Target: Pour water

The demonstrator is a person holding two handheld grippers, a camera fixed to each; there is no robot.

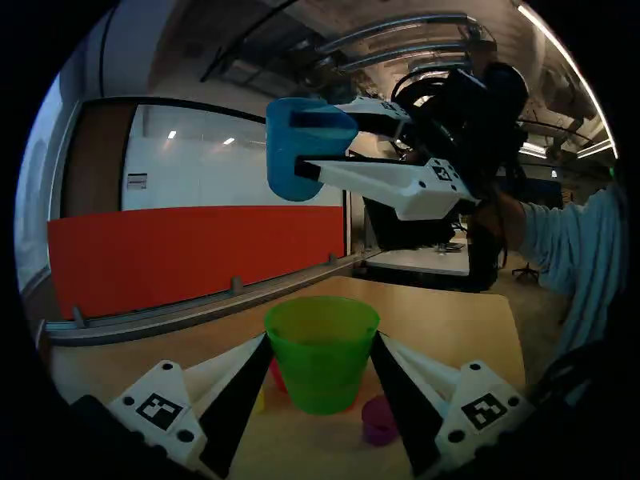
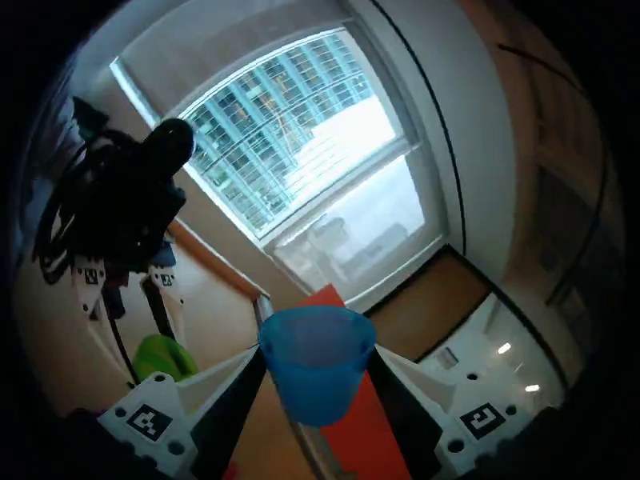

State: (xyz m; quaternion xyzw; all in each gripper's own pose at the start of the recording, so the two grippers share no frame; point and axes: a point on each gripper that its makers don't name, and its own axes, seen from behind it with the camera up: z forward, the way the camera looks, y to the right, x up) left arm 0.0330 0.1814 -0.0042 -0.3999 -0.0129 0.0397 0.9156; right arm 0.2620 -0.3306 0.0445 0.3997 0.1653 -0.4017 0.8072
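In the left gripper view my left gripper is shut on a green cup, held upright just above the wooden table. High above it, my right gripper is shut on a blue cup that lies tipped on its side, mouth toward the right; a sleeved arm holds that gripper. In the right gripper view the blue cup sits between my right gripper fingers, and the green cup shows at lower left under the dark body of the left gripper.
A purple cup lies on the table right of the green cup, and red and yellow bits show left of it. An orange wall panel and a rail border the table's far side. A large window is seen.
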